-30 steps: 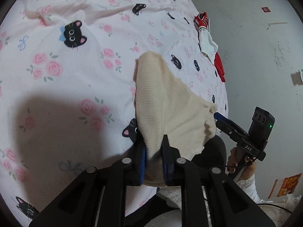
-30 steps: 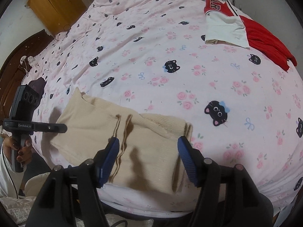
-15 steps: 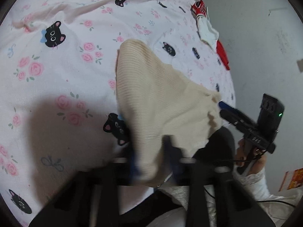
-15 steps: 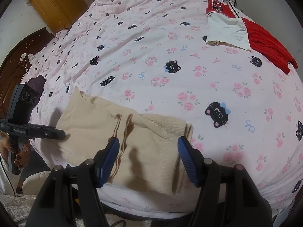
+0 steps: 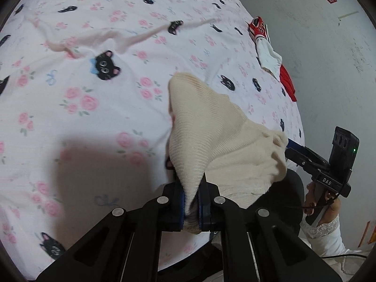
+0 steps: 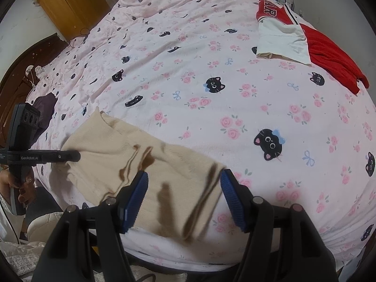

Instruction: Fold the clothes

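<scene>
A cream knit sweater with brown stripes lies near the front edge of the pink cat-print bed. My left gripper is shut on one edge of it, holding that part raised in a fold. In the right wrist view the sweater spreads across the bed's corner, and the left gripper pinches its left side. My right gripper hangs open just above the sweater's right part, with the cloth showing between its blue pads. Seen from the left wrist, the right gripper sits at the sweater's far corner.
A red and white jersey and a red garment lie at the bed's far right. A dark purple cloth lies at the left edge. A wooden wardrobe and dark headboard stand behind. A grey wall is to the right.
The left gripper has kept its hold on the sweater while its view swung across the bed. The right gripper has come nearer the sweater, still open.
</scene>
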Tool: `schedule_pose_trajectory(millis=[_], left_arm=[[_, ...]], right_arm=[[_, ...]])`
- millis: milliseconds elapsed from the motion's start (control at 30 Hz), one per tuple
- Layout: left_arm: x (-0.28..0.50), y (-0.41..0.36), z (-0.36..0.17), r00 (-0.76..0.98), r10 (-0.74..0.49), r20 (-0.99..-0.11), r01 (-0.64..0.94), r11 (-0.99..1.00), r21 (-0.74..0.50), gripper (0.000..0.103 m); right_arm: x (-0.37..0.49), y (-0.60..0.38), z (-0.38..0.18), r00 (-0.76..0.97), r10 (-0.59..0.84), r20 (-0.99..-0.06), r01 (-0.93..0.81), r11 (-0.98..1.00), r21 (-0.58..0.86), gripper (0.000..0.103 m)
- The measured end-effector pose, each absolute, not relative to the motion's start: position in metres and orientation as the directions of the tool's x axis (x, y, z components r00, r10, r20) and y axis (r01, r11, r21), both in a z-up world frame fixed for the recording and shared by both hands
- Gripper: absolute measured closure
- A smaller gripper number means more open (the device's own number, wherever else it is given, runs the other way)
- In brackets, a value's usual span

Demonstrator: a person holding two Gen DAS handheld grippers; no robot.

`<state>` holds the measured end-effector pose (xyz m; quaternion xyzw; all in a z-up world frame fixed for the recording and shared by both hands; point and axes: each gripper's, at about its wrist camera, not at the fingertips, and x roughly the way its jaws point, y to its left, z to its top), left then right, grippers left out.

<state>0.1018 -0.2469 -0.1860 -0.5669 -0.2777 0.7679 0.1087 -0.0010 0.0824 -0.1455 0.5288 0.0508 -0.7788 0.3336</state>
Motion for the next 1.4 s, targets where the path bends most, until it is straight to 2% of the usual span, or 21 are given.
schedule_pose_trajectory(millis=[233,467,633,833,967,1167,1267,1400], left_arm=[[0.106,-0.266,-0.181,-0.343,0.456,-0.821,0.164,-0.832,-0.531,0.097],[0.113,-0.284,-0.170,-0.378,0.424,-0.823,0.183,-0.837,-0.515,0.097],[0.119,-0.296,-0.157,-0.422,0.394,-0.816,0.199,-0.838,-0.508,0.097],[0.140,-0.343,-0.136,-0.467,0.284,-0.838,0.280,-0.851,-0.444,0.097],[0.161,-0.368,-0.140,-0.455,0.229,-0.860,0.343,-0.847,-0.407,0.097],[0.174,-0.378,-0.156,-0.436,0.234,-0.869,0.388,-0.823,-0.416,0.095],[0.183,-0.384,-0.157,-0.444,0.232,-0.865,0.403,-0.811,-0.424,0.087],[0.194,-0.392,-0.159,-0.455,0.228,-0.861,0.422,-0.796,-0.434,0.071]], right_arm=[[-0.001,0.077,-0.149,-0.188,-0.474,-0.860,0.577,-0.762,0.294,0.037],[0.002,0.060,-0.170,-0.055,-0.507,-0.860,0.567,-0.726,0.391,0.036],[0.003,0.050,-0.174,-0.056,-0.493,-0.868,0.570,-0.730,0.377,0.036],[0.006,0.029,-0.168,-0.041,-0.511,-0.859,0.603,-0.698,0.386,0.036],[0.010,0.013,-0.169,0.003,-0.532,-0.847,0.603,-0.674,0.426,0.036],[0.016,-0.010,-0.174,0.082,-0.564,-0.822,0.589,-0.638,0.496,0.036],[0.020,-0.021,-0.177,0.120,-0.579,-0.806,0.579,-0.618,0.531,0.036],[0.024,-0.036,-0.180,0.171,-0.598,-0.783,0.563,-0.593,0.576,0.036]])
